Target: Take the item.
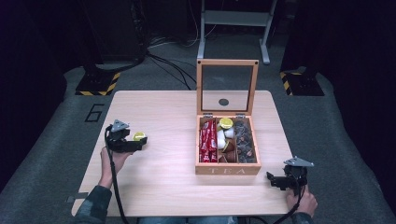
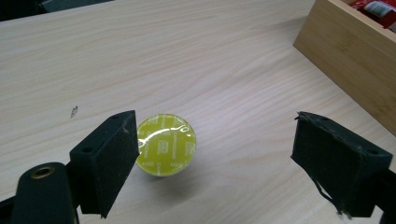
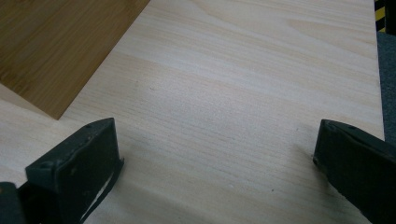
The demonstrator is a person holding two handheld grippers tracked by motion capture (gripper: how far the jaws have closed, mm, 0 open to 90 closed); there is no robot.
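Left gripper (image 2: 215, 154), jaws wide apart, one jaw beside a round yellow foil-topped capsule (image 2: 166, 144) on the pale wooden table (image 2: 187, 56); right gripper (image 3: 215, 163), jaws likewise apart, empty.

left gripper (image 1: 140, 140) — jaws wide apart, low over the table's left side, held from below by left hand (image 1: 114, 158) | right gripper (image 1: 272, 179) — jaws spread, near the front right edge, right hand (image 1: 303, 200) behind it

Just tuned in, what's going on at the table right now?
A person's left gripper hangs open around a yellow-green foil-topped capsule on the pale wooden table; one jaw is beside it, nothing clamped. The right gripper is open and empty near the open wooden tea box holding sachets and capsules.
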